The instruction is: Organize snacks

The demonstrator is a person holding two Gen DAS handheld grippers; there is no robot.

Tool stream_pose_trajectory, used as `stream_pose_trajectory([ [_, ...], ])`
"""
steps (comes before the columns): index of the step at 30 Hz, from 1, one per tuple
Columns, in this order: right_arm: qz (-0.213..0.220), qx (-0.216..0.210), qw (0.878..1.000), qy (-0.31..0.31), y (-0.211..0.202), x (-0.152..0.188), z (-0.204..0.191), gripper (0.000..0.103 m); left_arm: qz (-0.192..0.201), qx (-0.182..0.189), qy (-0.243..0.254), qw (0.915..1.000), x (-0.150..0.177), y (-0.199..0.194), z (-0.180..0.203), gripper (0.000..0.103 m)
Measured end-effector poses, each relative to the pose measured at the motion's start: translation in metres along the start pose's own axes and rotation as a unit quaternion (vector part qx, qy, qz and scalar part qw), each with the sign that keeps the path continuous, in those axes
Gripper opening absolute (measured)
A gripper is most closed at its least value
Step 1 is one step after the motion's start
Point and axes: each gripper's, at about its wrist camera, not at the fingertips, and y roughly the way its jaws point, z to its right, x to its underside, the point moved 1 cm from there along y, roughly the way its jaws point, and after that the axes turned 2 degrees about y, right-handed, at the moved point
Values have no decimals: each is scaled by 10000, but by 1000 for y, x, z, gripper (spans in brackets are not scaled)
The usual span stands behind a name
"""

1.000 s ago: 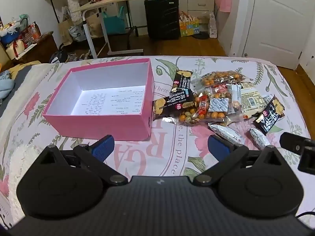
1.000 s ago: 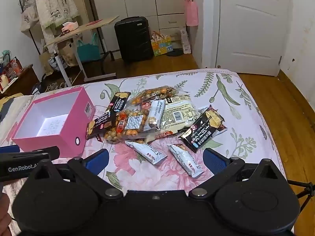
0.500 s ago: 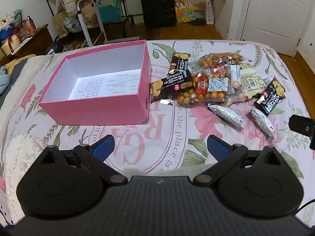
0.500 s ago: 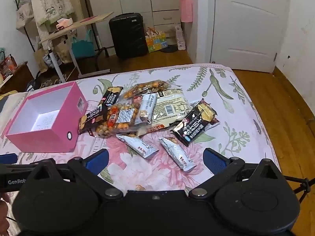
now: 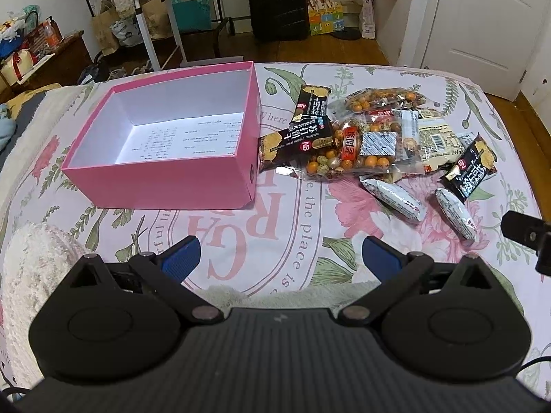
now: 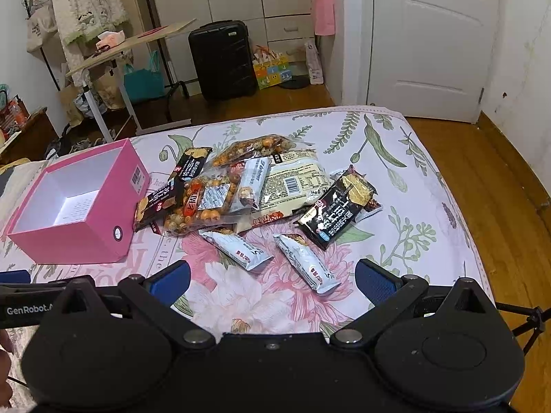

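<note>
Left wrist view, contents by size:
- Bed cover point(image 5: 282, 227), floral; carries everything below.
- Pink box point(image 5: 165, 179), left, open, nothing inside.
- Snack pile point(image 5: 365, 144), just right of the box; nearest dark packet point(image 5: 296, 143) touches its wall.
- Two silver bars point(image 6: 306, 261), near side of the pile, apart from it.
- Left gripper point(image 5: 279, 254), jaws wide, holding nothing, hovering near.
- Right gripper point(image 6: 272, 277), jaws wide, holding nothing.
- Step, by judgement: start; nothing boxed. Next: lower onto one loose bar, close, carry left into the box.
</note>
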Motion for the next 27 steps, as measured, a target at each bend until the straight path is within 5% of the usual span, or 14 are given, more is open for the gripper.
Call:
stream_pose_trajectory([
  [27,61,36,9995,-320,5,4,-4,103,22,-35,-123,9999,-1,6,-6,101],
])
